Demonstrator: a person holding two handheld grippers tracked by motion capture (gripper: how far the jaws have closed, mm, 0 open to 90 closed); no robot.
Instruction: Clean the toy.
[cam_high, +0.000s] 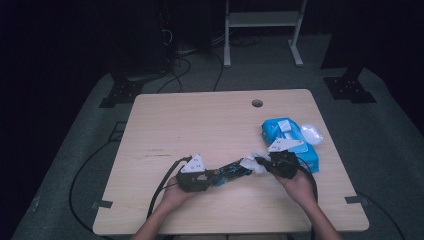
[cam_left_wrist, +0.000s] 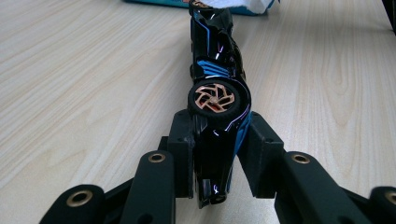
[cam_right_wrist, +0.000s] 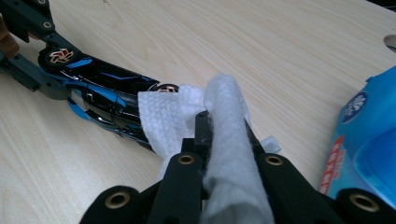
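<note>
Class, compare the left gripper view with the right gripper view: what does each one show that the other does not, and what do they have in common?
Left gripper view alone: the left gripper from behind, shut on one end of the black and blue toy car, the car on its side with a copper-spoked wheel facing the camera.

Right gripper view alone: the right gripper shut on a white wet wipe, the wipe draped over the car's far end, and the print on the blue wipe pack.

Both: the toy car, the wooden table, a strip of the blue pack.
</note>
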